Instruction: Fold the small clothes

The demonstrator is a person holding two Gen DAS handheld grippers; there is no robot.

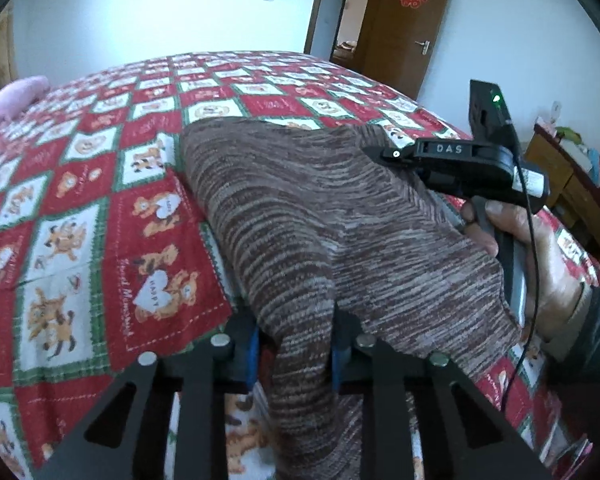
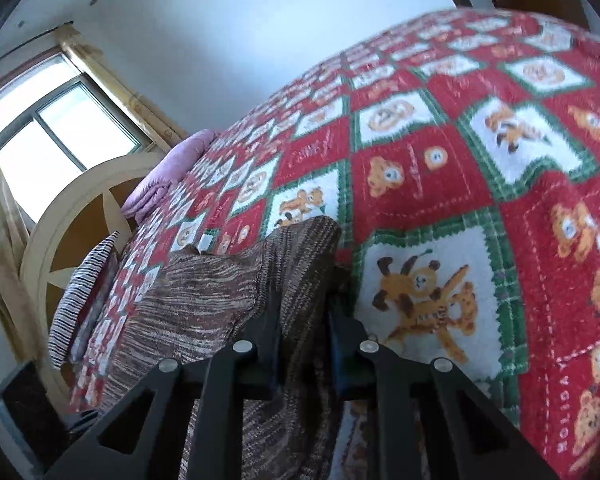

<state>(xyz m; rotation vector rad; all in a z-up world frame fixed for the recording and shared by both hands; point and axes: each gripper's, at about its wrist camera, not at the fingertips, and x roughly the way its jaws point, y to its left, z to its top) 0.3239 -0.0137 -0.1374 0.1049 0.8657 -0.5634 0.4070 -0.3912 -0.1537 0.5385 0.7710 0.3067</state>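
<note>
Left gripper point(image 1: 296, 356) nearest the lens at 6 o'clock, clamped on a bunched fold of the brown striped knit garment point(image 1: 300, 208), cloth pinched between the blue pads. Garment spread on the red-and-green teddy-bear bedspread point(image 1: 100, 184), long axis running from 6 toward 1 o'clock in the left wrist view, away from this gripper toward the right gripper point(image 1: 380, 155) at 2 o'clock, nose on the far edge, hand point(image 1: 540, 264) on its handle. In the right wrist view, right gripper point(image 2: 304, 340) also clenched, a ridge of the same knit standing up between its fingers, rest of the garment trailing off to 9 o'clock. Both ends held, cloth between them fairly flat; next fold judged to hinge on carrying one held edge across along that 6-to-1 line. Neither gripper clearly nearer the middle. Hard to tell: garment type, sleeves or neckline, how many layers pinched. Near hem cut off under the fingers at 6. Pink blanket point(image 1: 16, 96) at 9 o'clock, well apart.
</note>
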